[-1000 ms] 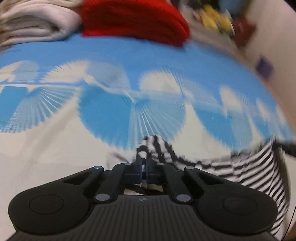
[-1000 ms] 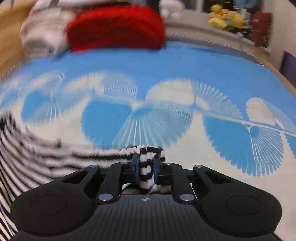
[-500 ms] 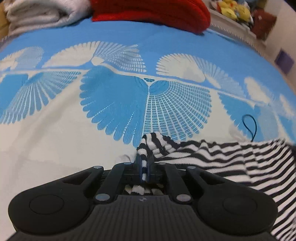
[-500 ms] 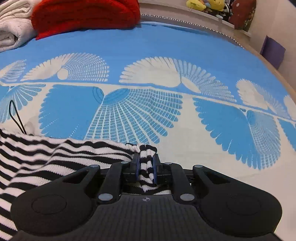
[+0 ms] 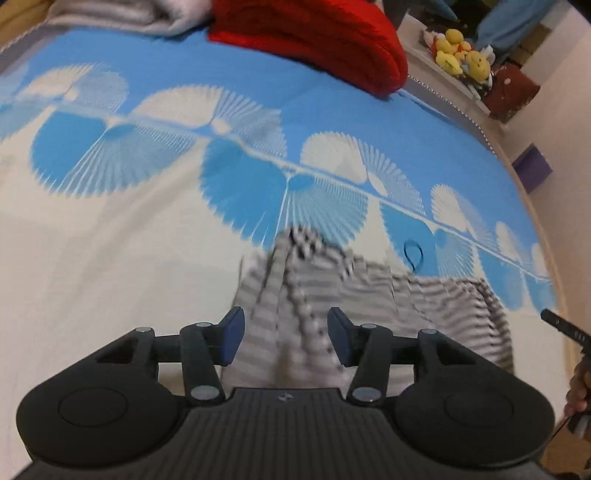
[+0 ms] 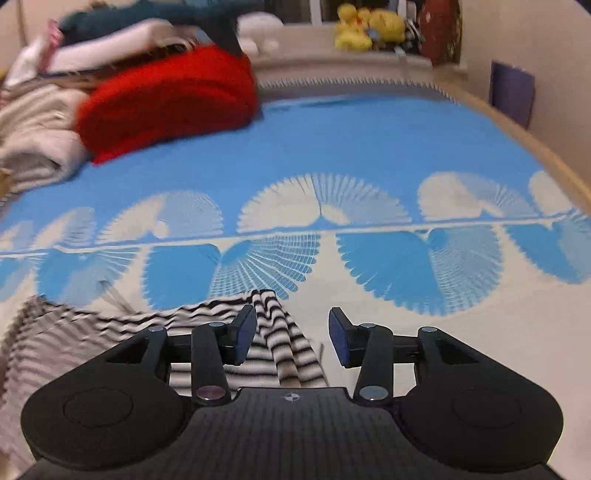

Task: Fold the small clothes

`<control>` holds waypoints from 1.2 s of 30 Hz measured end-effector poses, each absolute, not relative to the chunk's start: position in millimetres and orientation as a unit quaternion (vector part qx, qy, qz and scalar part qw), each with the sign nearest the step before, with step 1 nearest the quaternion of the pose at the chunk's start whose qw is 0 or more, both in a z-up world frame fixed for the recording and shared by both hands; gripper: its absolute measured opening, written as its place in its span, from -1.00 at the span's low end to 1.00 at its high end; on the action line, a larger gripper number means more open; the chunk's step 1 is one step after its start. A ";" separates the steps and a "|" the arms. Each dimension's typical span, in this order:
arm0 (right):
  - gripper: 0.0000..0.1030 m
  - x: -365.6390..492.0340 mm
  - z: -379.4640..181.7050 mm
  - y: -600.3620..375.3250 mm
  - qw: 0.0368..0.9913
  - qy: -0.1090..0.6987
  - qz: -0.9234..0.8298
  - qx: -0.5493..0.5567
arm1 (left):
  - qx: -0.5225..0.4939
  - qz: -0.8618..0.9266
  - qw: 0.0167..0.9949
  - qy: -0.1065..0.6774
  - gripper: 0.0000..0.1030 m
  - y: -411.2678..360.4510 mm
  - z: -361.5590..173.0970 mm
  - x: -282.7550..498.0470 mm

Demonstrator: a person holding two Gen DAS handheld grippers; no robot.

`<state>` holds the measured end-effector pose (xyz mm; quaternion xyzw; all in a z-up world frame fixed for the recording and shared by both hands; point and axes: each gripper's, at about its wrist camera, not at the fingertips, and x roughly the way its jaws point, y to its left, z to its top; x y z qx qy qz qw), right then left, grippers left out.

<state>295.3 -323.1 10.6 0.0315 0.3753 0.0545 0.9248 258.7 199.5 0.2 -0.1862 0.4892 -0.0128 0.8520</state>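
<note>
A black-and-white striped garment (image 5: 369, 295) lies on the blue-and-white bedspread (image 5: 147, 258), blurred by motion. My left gripper (image 5: 285, 338) is open, its jaws apart over the garment's left corner, which peaks up ahead of them. In the right wrist view the same garment (image 6: 110, 332) spreads to the left. My right gripper (image 6: 292, 338) is open, with a bunched striped corner (image 6: 284, 339) lying loose between the jaws.
A red knit bundle (image 5: 314, 40) and folded pale blankets (image 6: 33, 147) lie at the far side of the bed. A small dark loop (image 5: 413, 254) lies on the spread beyond the garment. Yellow plush toys (image 6: 369, 29) sit on a ledge. A purple box (image 6: 511, 92) stands by the wall.
Both grippers were shut on the striped garment's corners half a second ago and have opened, letting it go. Both have pulled back and up a little.
</note>
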 end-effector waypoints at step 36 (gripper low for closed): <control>-0.83 209.9 -78.3 -389.0 0.821 0.549 -0.007 0.158 | -0.181 0.028 0.792 0.582 -0.93 223.6 -78.2 172.7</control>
